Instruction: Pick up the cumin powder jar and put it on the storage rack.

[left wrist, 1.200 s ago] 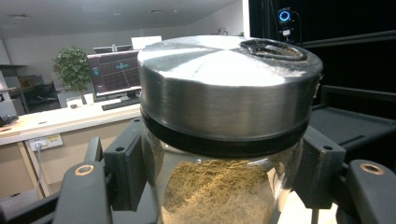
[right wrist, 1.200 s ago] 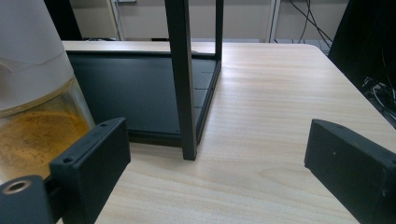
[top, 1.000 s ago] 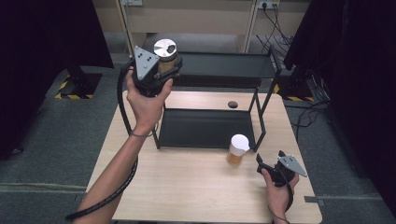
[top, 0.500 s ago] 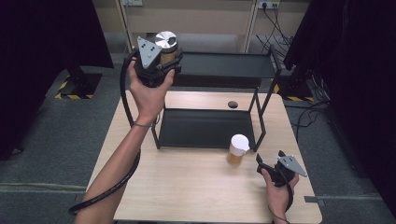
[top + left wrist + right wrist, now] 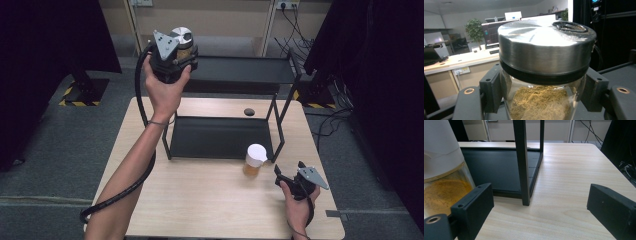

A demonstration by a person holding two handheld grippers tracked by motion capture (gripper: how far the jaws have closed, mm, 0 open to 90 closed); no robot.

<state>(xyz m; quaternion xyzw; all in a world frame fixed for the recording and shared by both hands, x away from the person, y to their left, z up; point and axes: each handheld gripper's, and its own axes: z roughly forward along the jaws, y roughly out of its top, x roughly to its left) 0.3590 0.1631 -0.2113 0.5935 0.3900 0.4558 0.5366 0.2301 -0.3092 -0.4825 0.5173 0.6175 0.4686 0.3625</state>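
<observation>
Left gripper view: steel-lidded jar (image 5: pixel 544 75) of brown powder is clamped between the left gripper (image 5: pixel 172 52) jaws, held raised at the rack's top shelf (image 5: pixel 240 70) left end, not yet set down. White-lidded jar (image 5: pixel 254 160) is left on the table (image 5: pixel 200 200); right gripper (image 5: pixel 295 181) is spread, empty. Versus 1.0 s ago, the jar is carried further toward the shelf

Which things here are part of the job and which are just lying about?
In the job:
- left gripper
- metal-lidded jar
- black rack
- white-lidded jar
- right gripper

Lying about:
- small dark disc
- wall cables
</observation>
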